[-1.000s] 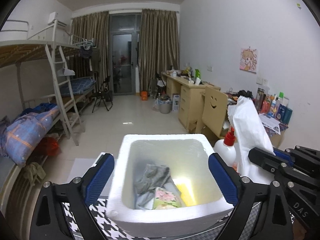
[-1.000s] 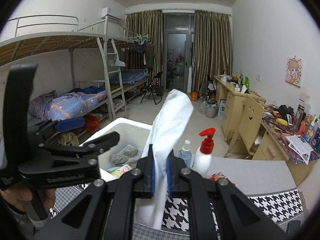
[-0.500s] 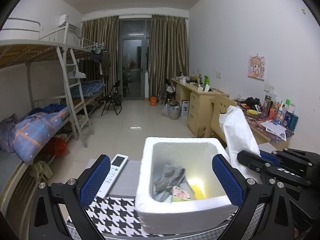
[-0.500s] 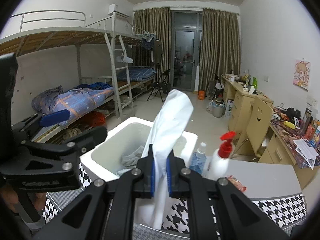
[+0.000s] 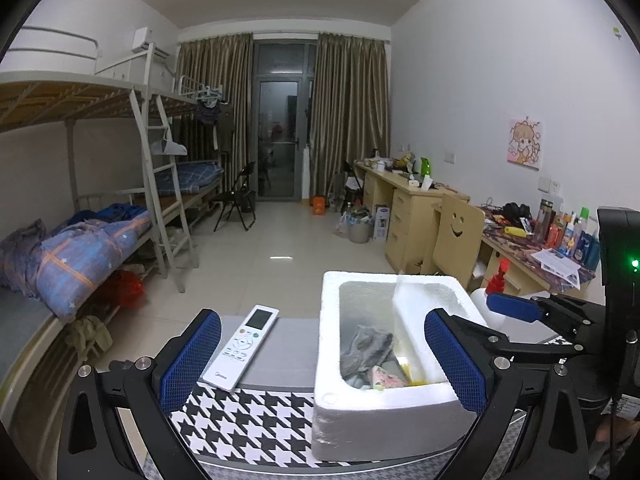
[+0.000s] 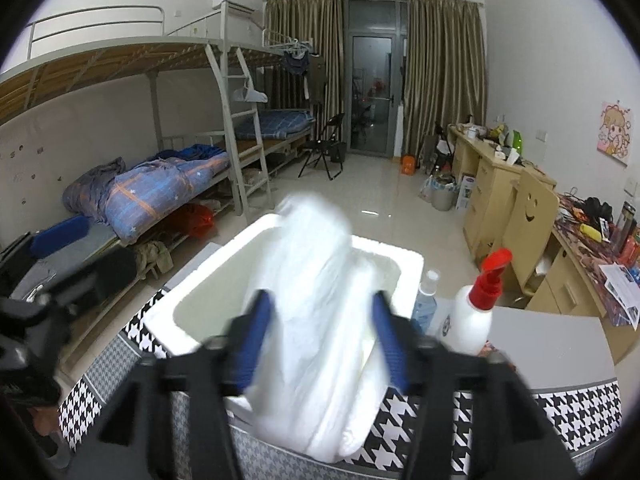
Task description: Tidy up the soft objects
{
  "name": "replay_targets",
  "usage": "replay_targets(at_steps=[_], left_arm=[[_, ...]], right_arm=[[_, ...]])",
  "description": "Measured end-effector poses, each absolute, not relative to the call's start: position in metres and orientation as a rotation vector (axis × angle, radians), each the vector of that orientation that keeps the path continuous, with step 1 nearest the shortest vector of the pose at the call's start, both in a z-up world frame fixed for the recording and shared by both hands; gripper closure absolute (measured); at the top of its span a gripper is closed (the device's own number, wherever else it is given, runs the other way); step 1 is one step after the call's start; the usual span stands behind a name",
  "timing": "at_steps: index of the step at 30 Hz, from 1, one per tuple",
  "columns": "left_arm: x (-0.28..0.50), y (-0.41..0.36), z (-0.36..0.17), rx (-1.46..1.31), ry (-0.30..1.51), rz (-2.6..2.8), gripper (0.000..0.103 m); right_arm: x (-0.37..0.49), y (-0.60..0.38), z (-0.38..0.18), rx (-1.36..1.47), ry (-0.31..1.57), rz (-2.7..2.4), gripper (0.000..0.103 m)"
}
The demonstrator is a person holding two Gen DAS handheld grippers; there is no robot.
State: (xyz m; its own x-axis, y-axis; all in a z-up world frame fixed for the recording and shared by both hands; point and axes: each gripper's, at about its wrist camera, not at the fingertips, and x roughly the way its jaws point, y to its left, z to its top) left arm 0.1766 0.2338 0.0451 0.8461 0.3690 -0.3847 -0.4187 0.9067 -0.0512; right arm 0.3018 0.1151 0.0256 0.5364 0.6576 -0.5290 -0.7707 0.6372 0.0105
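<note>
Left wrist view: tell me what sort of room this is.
Most likely a shared student dormitory room. Metal bunk beds with ladders line one wall, a row of wooden study desks cluttered with personal items lines the other, and curtains frame a glass balcony door at the far end.

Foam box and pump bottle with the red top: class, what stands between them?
A small clear bottle with blue liquid stands between the foam box and the pump bottle, seen in the right wrist view.
</note>
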Motion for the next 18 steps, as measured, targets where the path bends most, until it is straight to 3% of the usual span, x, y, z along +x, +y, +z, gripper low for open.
replay_targets(at_steps=[9, 18], left_arm=[[0.170, 0.234, 0.045, -0.131, 0.374, 0.413, 0.001], [0.145, 0.212, 0.056, -0.119, 0.343, 0.402, 0.001]], right_arm=[[0.293, 0.110, 0.030, -0.229, 0.513, 0.861, 0.038], [0.266, 0.082, 0.045, -0.191, 0.475, 0.862, 0.029]])
